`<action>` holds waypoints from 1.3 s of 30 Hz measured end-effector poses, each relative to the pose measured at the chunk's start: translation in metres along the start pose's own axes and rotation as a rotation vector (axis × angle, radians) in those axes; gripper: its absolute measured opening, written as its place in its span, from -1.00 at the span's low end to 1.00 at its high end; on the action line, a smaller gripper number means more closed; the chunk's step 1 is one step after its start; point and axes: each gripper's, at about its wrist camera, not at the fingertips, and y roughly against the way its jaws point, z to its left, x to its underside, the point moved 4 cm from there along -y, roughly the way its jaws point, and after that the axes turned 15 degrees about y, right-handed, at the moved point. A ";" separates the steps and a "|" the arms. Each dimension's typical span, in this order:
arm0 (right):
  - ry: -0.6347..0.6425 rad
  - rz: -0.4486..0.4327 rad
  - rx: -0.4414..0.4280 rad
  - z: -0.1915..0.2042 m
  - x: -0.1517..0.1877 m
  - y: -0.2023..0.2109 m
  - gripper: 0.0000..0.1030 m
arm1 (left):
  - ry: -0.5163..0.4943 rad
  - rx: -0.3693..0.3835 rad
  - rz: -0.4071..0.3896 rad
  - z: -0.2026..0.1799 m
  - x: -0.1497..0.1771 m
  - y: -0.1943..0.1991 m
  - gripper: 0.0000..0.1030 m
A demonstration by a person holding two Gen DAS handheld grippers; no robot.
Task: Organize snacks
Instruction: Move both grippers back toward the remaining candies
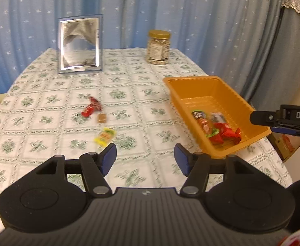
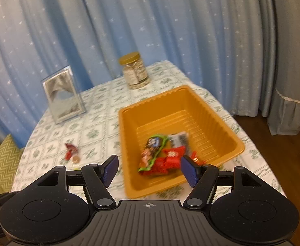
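Both the left gripper (image 1: 145,160) and right gripper (image 2: 147,169) had jaws spread, empty. The yellow crinkly-wrapped candy (image 1: 105,137) lay mid-surface, outside the orange plastic tray (image 1: 193,83) (light, slippery; best pinched across its body).

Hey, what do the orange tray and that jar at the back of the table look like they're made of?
The orange tray looks like thin moulded plastic, semi-glossy: ribbed walls, rolled rim, soft sheen. The jar is clear, showing pale contents through its wall; plastic or glass, the blur leaves that open. Its gold lid has a metallic look, though it may be coloured plastic.
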 end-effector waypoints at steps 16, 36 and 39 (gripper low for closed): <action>0.071 0.011 -0.066 0.050 0.011 0.007 0.30 | 0.070 -0.081 -0.052 0.055 0.001 0.040 0.35; 0.128 0.034 -0.104 0.093 0.018 -0.020 0.30 | 0.070 -0.129 -0.054 0.099 -0.014 0.030 0.39; 0.136 0.033 -0.106 0.101 0.017 -0.030 0.30 | 0.073 -0.126 -0.040 0.108 -0.020 0.019 0.39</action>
